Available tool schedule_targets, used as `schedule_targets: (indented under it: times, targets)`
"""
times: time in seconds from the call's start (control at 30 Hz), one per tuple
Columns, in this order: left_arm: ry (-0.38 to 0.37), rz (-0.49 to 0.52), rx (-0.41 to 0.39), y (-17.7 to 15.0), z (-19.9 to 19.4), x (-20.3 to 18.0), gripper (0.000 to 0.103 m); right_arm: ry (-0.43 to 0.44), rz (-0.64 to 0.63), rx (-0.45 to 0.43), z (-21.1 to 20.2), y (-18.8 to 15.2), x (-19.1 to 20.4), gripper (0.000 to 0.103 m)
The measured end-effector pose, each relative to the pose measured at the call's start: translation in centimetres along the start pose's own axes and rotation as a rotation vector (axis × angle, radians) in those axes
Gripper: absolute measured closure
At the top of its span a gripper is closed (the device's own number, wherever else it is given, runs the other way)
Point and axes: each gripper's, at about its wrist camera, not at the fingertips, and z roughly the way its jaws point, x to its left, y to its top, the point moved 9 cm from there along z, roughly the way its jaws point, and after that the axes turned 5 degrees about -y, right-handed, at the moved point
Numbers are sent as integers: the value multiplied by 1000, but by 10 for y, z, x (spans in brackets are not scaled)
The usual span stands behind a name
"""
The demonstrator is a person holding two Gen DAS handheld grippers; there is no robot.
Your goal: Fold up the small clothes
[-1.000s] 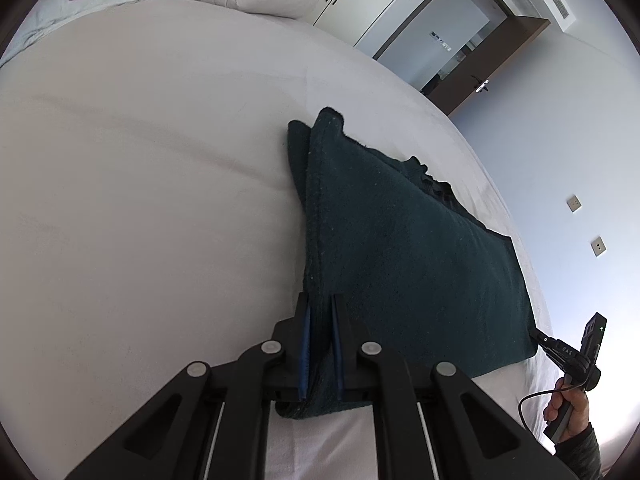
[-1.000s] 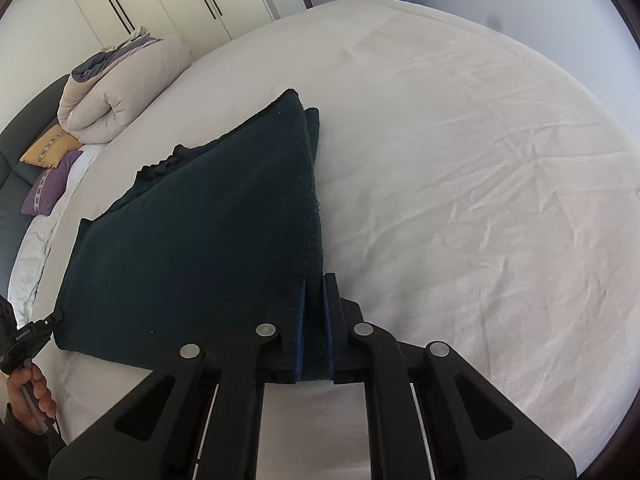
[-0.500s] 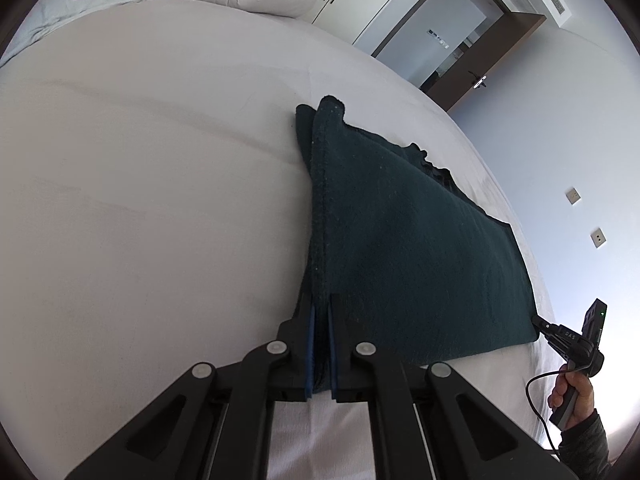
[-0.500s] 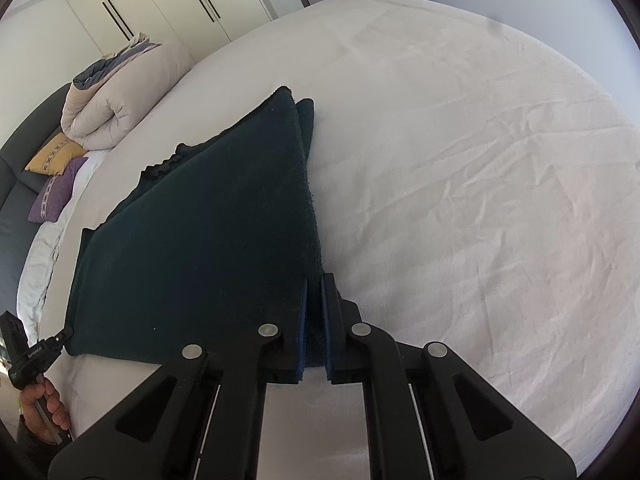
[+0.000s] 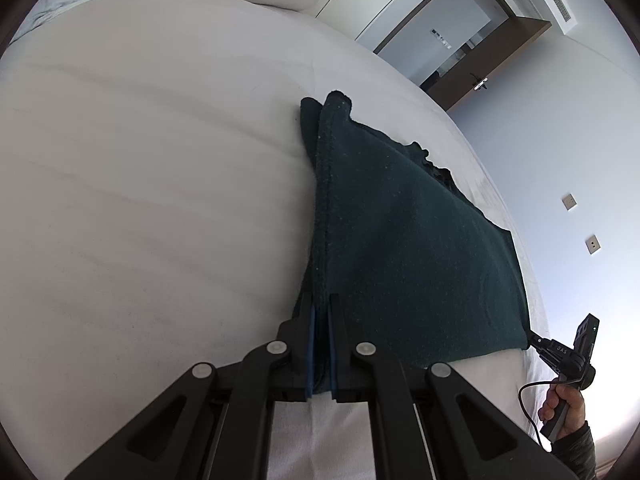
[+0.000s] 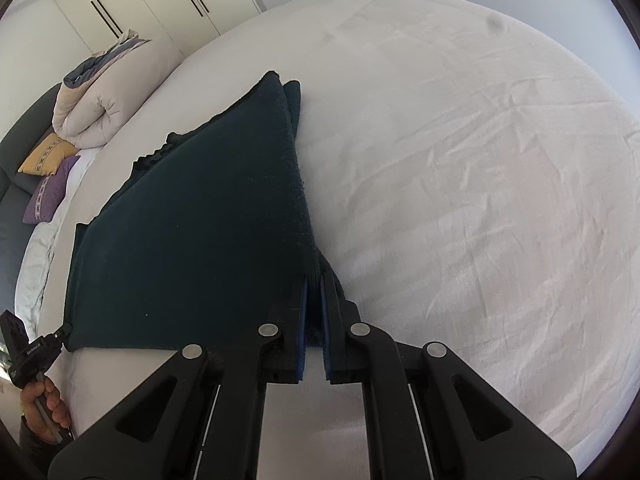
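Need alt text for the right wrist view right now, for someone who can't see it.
The right gripper is shut on one near corner of a dark green cloth, folded and spread over a white bed sheet. At far left the left gripper pinches the cloth's other near corner; a rolled duvet lies beyond.

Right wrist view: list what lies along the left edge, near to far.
Hand holding the left gripper → purple cushion → yellow cushion → rolled duvet → wardrobe doors.
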Motion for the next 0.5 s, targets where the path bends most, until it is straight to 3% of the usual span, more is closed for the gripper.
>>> schedule_targets:
  times: [0.5]
  targets:
    - [15,17,-3,-3,1,2,98,12,64,2,-4,-10,-12,98]
